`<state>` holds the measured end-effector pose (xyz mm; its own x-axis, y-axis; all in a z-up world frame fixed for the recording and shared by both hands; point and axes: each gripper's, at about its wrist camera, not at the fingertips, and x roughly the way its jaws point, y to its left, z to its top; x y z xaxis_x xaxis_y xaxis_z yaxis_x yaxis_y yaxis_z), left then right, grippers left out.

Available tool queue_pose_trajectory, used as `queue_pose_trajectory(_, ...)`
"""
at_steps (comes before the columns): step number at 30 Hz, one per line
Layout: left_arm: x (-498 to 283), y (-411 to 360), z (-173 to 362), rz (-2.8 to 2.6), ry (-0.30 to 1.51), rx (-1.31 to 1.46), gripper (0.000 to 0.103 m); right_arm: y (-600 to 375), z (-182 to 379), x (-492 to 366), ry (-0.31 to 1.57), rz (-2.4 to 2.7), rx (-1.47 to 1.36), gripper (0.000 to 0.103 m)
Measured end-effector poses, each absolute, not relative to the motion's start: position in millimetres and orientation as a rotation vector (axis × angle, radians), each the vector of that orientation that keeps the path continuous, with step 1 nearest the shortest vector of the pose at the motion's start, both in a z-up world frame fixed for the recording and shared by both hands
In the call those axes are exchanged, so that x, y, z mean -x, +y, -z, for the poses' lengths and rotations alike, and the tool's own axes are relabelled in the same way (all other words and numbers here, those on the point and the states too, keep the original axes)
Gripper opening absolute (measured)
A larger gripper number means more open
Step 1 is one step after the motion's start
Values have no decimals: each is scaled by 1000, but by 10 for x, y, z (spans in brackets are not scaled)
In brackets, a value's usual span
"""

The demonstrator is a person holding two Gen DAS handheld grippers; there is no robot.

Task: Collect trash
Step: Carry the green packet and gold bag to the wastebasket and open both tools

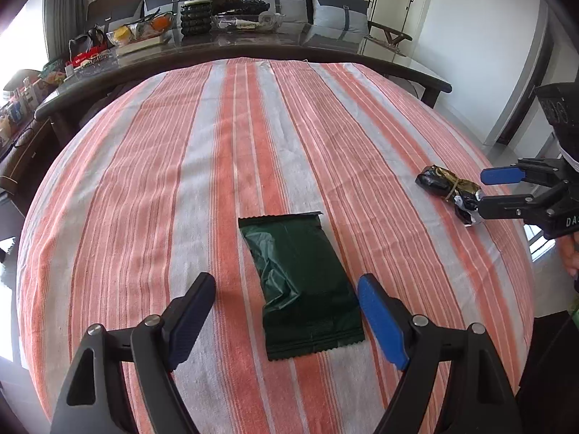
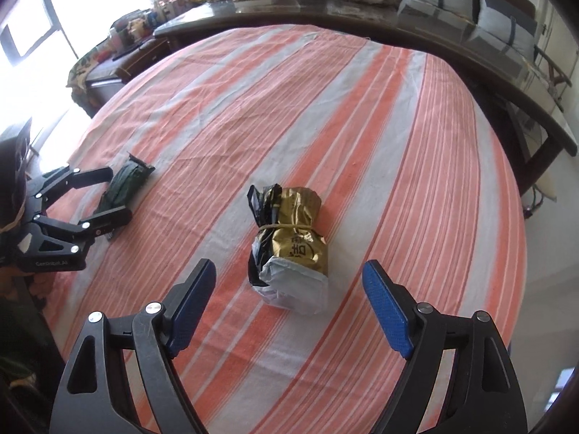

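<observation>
A flat dark green wrapper (image 1: 302, 285) lies on the striped cloth (image 1: 253, 137), its near end between the open fingers of my left gripper (image 1: 286, 289). It also shows in the right wrist view (image 2: 126, 184), with the left gripper (image 2: 115, 195) around it. A crumpled gold, black and white packet bound with a rubber band (image 2: 289, 246) lies just ahead of my open right gripper (image 2: 289, 284). In the left wrist view the packet (image 1: 447, 190) lies at the far right, with the right gripper (image 1: 483, 193) open at its end.
A dark glossy table (image 1: 253, 47) beyond the cloth holds a black vase with a plant (image 1: 195, 18), bowls and clutter. Cushions (image 1: 336, 11) line a sofa behind. The cloth's edge (image 2: 514, 217) drops off to the right.
</observation>
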<state>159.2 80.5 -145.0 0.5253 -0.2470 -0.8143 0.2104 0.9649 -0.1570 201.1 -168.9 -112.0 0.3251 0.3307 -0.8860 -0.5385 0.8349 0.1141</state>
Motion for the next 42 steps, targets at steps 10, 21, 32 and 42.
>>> queue_pose_trajectory(10,-1697,644,1461,261,1018,-26,80,-1395,1200,-2278,1206,-586,260,80)
queue_pose_trajectory(21,-1662,442,1336,331,954,12,43,-1709,1026,-2078,1129,-555,208,42)
queue_pose_trajectory(32,-1653,-944,908,624,937,48,43,-3083,807,-1924,1077,-421,-17,42)
queue_pose_trajectory(42,-1650,-2803,965,879,1001,-8,43,-4796,1046,-1715,1108,-126,-168,43)
